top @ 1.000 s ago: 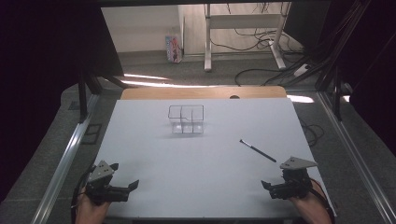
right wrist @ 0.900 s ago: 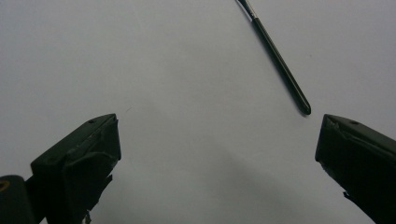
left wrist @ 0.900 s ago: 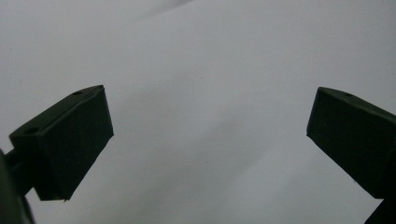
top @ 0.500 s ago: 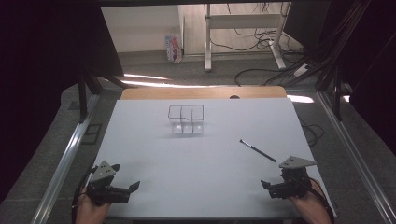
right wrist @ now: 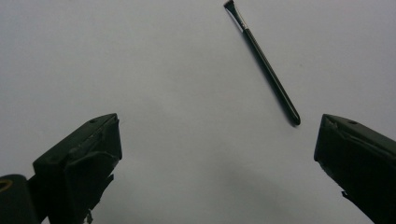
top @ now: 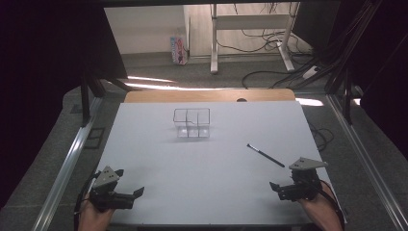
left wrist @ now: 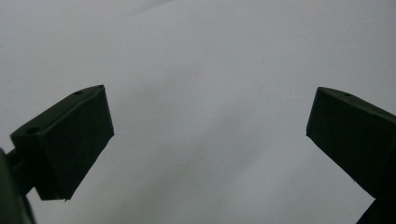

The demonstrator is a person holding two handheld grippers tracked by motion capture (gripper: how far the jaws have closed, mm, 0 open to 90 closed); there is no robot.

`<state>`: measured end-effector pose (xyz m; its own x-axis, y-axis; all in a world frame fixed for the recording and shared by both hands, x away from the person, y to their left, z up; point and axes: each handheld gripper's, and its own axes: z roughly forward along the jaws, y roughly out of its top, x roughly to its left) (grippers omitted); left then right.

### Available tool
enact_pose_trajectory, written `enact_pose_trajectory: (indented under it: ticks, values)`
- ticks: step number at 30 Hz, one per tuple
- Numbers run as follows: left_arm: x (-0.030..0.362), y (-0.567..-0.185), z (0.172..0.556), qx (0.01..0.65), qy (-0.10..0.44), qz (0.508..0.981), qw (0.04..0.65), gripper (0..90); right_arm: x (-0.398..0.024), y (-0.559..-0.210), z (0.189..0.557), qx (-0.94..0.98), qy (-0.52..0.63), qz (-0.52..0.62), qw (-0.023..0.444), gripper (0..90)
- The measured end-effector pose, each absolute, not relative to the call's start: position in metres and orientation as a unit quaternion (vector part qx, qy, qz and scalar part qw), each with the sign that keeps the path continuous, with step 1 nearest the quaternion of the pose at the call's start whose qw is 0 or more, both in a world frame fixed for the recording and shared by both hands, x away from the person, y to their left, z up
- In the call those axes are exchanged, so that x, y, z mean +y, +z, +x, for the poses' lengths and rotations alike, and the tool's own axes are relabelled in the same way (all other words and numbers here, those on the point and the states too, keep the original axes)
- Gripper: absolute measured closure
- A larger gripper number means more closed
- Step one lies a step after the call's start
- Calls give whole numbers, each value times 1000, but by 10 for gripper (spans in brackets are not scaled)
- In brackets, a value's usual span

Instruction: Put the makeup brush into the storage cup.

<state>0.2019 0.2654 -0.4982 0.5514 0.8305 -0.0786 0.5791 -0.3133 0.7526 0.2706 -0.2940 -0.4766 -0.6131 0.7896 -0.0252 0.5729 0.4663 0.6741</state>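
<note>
On a white bench (top: pixel 202 168), a thin black brush (top: pixel 265 155) lies flat at two o'clock, near the right tongs (top: pixel 279 189), which gape wide and empty, seemingly ready to reach it, while the left tongs (top: pixel 137 193) rest empty and wide open at seven o'clock.

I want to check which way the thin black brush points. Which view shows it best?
The right gripper view: the thin black brush with a metal ferrule lies large and sharp on the white table, bristles at the far end. The high view shows it as a small dark line.
</note>
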Motion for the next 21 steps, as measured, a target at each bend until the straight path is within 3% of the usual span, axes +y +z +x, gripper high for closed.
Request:
enact_pose_trajectory:
  ticks: [21]
  values:
    - [264,-500,203,443,161,797,378,10,-301,-473,285,830,298,440,171,10]
